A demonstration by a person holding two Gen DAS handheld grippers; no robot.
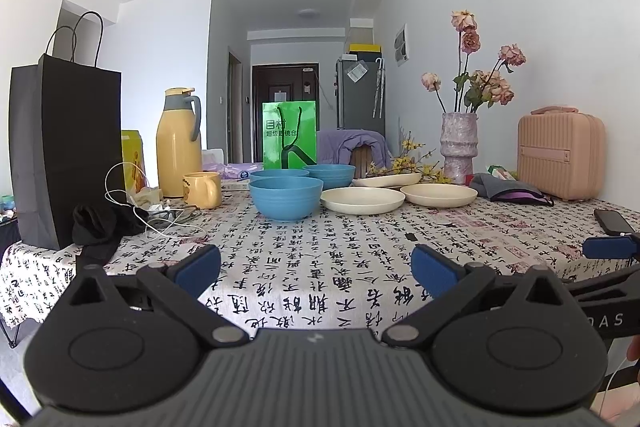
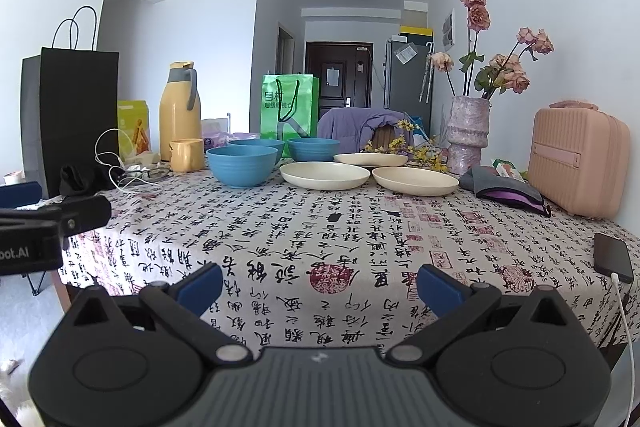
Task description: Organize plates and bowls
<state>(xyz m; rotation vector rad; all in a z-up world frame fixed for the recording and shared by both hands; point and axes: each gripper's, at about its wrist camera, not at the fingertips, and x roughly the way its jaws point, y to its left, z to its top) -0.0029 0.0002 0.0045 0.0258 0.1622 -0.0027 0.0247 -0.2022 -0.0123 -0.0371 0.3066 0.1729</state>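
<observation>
From the left wrist, three blue bowls and three cream plates are sitting on the calligraphy-print worktop, well ahead of the left tool, whose fingers are spread wide, holding nothing.

From the right wrist, the same dishes are sitting well ahead of the right tool, also gaping wide and gripping nothing.

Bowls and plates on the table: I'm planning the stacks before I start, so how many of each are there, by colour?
Blue bowls: 3
Cream plates: 3
Total: 6
All sit loose on the table, none stacked. Left gripper and right gripper are both open and hold nothing.
</observation>
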